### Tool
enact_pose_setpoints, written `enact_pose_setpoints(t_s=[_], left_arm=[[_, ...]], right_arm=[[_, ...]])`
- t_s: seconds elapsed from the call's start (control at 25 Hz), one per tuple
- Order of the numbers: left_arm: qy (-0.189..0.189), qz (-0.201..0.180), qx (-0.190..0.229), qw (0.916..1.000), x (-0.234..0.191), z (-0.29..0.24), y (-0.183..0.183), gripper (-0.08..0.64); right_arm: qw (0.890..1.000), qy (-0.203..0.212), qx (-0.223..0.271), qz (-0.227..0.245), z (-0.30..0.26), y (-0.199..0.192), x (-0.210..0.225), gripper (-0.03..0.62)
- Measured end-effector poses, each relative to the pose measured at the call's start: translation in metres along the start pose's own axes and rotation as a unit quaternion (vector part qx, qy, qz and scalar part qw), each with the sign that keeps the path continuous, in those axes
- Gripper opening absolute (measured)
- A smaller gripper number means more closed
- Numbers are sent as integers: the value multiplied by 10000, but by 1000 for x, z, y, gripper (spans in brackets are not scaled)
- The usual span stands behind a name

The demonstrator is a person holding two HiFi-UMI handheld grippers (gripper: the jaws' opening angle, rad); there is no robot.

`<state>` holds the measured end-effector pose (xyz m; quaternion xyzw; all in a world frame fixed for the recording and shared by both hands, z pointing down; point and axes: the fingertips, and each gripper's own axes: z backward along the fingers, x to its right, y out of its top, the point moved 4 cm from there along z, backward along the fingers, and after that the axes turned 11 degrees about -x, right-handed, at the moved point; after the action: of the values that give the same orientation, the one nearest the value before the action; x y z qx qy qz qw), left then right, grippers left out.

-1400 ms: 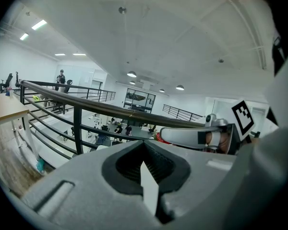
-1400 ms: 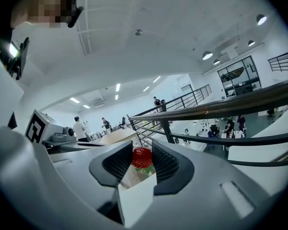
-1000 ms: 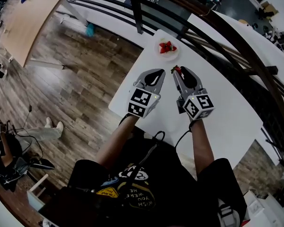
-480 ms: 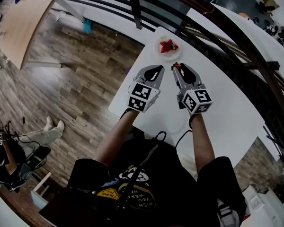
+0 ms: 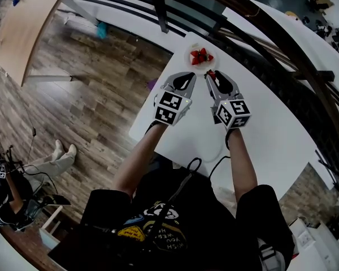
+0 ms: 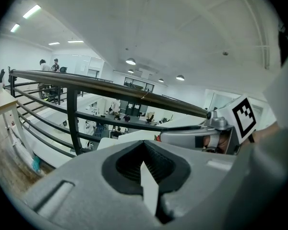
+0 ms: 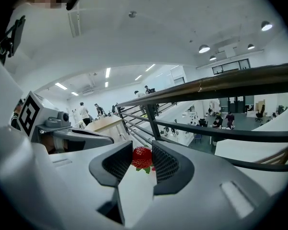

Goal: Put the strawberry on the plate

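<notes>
Both claws had advanced toward the plate [image 5: 192, 62], my right gripper [image 5: 211, 74] pinching the strawberry [image 7: 142, 157] between its jaws to carry it over, while the left gripper [image 5: 184, 79] rode alongside closed, empty.

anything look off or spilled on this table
Nothing stands out. The strawberry is held cleanly in the right claw, close to the plate. The plate holds other strawberries on the white table, with no visible spill or damage. The left claw is shut, empty.
</notes>
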<state>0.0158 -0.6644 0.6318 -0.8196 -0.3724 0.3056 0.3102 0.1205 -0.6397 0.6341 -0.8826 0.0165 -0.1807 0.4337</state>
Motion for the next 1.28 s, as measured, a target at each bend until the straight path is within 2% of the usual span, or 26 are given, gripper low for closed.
enact_pose_setpoints(t_s=[0.16,0.52,0.68,0.88,1.04,1.28], left_arm=[[1,-12,-66,10000,-10,-16,-1,0],[-120,387,-455,9981,-25,-65,-34,0],[-123,407,-571,9975,-34,-79,-44,0],[-172,760,-563,9954,-43,-86,-57,0],[-136,732,-590,9955,-48,-85,-59,0],[-129,755,-531,9957,-48,-80,-59,0]], right_arm=[[9999,-50,-90,65,-17,-7,8,129],[9977,-275,-587,189,-71,-47,40,129],[9965,-403,-709,198,-89,-56,54,129],[9932,-496,-964,425,-113,-70,60,129],[9897,-561,-1172,596,-125,-76,61,129],[9861,-774,-1234,796,-134,-75,63,130]])
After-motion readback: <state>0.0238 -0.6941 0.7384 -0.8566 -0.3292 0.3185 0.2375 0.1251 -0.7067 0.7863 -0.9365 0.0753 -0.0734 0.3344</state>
